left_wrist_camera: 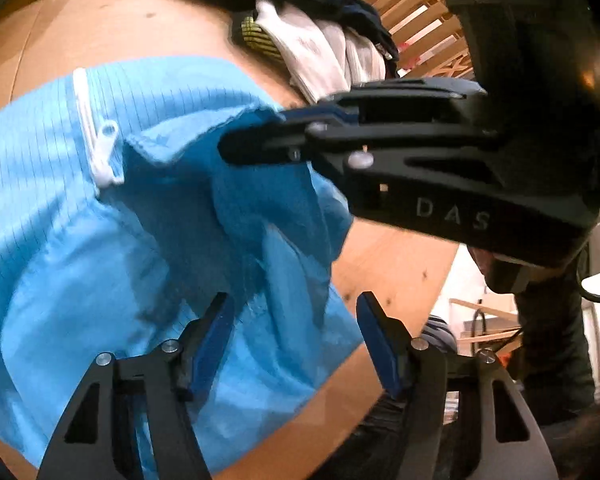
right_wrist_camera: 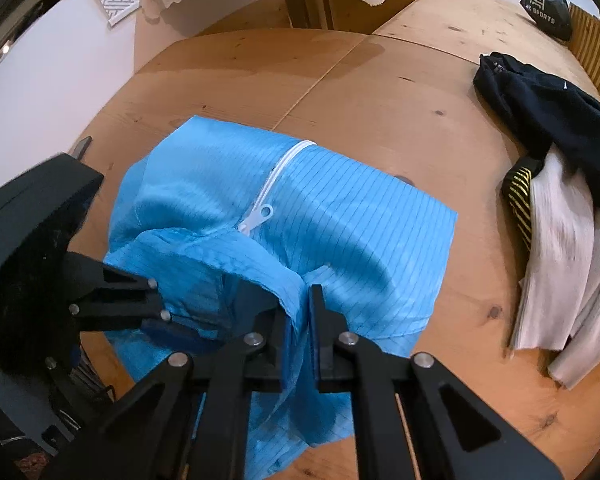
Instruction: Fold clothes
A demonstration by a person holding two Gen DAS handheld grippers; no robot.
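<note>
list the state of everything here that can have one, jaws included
blue garment: partly folded on the wooden table, one edge lifted
white zipper: closed, as far as shows
left gripper: jaws open, holding nothing
right gripper: jaws shut on the blue garment's edge
pile of clothes: unfolded, heaped to one side
black drawstring bag: cinched shut, on the table
</note>
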